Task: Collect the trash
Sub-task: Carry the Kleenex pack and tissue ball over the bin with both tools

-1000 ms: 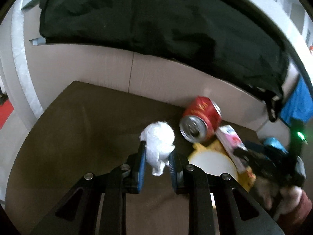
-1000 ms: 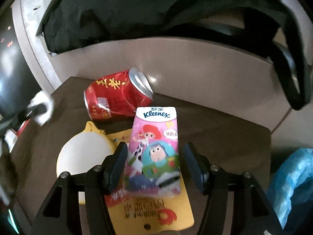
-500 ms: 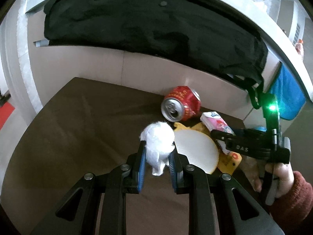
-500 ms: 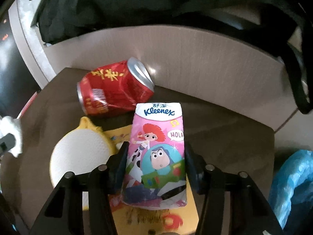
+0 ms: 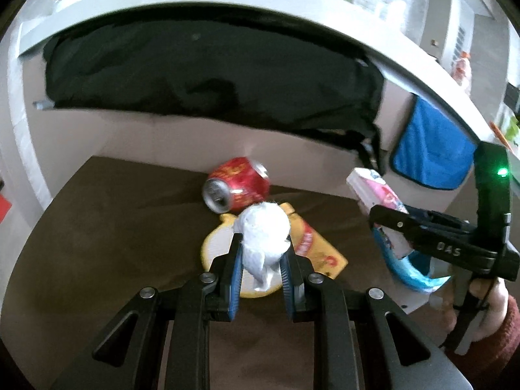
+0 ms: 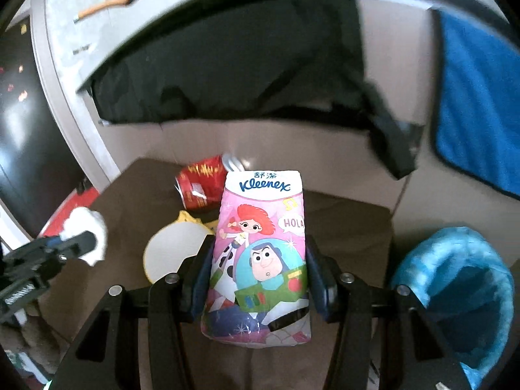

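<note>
While both tools grip trash, left tool on tissue wad, right tool on Kleenex pack, neither is binned; red can and yellow packet remain mid-table.

tissue pack: "kleenex" in blue script on the white top band, two chinese characters above it, "hola" in a speech bubble at right. right gripper body: "das", white letters. red can: gold print, unreadable.
</note>
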### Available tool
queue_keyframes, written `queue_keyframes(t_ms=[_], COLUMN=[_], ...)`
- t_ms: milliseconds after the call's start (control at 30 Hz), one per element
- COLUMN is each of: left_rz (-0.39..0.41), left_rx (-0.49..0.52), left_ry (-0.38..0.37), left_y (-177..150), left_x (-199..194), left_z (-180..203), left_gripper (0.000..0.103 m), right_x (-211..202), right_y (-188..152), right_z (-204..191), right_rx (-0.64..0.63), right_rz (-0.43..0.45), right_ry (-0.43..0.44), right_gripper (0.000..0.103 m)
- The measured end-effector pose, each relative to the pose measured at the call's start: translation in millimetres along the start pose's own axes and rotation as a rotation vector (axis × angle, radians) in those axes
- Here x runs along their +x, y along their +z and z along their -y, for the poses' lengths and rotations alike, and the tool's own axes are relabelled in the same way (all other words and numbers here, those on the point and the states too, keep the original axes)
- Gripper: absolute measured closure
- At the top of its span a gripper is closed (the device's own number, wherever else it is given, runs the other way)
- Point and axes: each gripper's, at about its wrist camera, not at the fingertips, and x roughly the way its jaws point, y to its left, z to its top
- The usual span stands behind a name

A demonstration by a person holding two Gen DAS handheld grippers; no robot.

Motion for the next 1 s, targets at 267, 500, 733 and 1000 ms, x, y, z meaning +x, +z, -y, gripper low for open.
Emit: queue_keyframes(t_ms=[267, 500, 733, 1000], left_rz=[0.021, 0.046, 0.087, 0.068], left_rx=[0.078, 0.153, 0.22, 0.259], left_ry=[-0.054, -0.109, -0.156, -0.2], left_y=[8, 17, 26, 20], left_x=[-1, -2, -2, 9], left_z=[59, 114, 163, 203], left_gripper=[0.081, 0.081, 0.081, 0.081], right_x=[-68, -107, -135, -152], right_y=[-8, -16, -24, -39], right_z=[24, 60, 99, 127], right_rx=[0.02, 0.063, 0.122, 0.166], right_rz=[0.116, 0.168, 0.221, 0.241], right_ry=[-0.05, -0.102, -0.147, -0.182], right_gripper=[0.054, 0.054, 0.054, 0.054])
